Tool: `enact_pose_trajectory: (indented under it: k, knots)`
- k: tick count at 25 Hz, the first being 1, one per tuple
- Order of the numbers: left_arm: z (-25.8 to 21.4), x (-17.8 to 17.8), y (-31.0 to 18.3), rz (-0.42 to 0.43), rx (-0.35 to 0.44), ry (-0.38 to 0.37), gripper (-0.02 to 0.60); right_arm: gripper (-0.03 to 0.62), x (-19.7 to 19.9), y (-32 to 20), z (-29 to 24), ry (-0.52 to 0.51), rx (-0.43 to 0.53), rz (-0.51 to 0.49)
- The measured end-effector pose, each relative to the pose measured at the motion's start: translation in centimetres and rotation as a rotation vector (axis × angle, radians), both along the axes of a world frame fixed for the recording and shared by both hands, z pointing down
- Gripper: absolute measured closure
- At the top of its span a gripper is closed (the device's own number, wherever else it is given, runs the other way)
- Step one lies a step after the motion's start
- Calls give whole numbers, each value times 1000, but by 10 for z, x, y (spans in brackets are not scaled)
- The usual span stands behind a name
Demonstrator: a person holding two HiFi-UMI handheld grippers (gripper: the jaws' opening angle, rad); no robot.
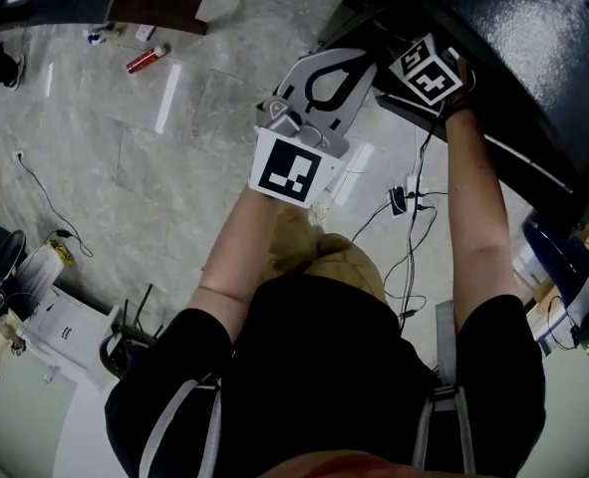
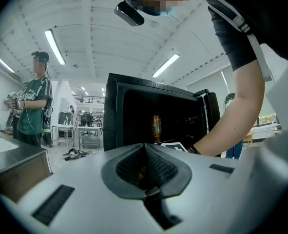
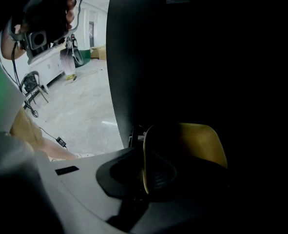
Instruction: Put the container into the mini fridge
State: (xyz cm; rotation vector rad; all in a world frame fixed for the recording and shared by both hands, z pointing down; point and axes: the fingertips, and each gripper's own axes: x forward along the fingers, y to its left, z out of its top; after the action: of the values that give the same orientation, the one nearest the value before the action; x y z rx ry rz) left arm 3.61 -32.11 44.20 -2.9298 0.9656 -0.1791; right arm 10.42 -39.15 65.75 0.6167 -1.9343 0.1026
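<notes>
The black mini fridge [image 2: 134, 111] stands open, and an orange-labelled bottle [image 2: 156, 127] is upright inside it. My right gripper [image 3: 146, 165] is deep in the dark fridge interior [image 3: 182, 57], shut on the rim of a yellow container [image 3: 202, 143]. In the head view only its marker cube [image 1: 429, 71] shows at the fridge [image 1: 513, 58] opening; the jaws and container are hidden. My left gripper [image 2: 144, 155] hangs in front of the fridge, shut with nothing between its jaws, and shows at mid-frame in the head view [image 1: 336, 76].
Cables and a plug block [image 1: 409, 202] lie on the stone floor below the fridge. A red object [image 1: 147, 59] lies far left. A metal stool [image 1: 125, 332] stands beside me. A person in a green shirt [image 2: 34, 101] stands by a counter [image 2: 7, 155].
</notes>
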Motion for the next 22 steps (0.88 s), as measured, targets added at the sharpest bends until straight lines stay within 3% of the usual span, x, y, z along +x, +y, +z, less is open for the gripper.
enact_pose_trajectory:
  k: [4, 22]
  knots:
    - [2, 0, -2, 0, -3, 0, 557, 513, 3, -1, 0, 8, 8, 7]
    - [-11, 2, 7, 41, 11, 5, 557, 513, 3, 6, -32, 14, 92, 30]
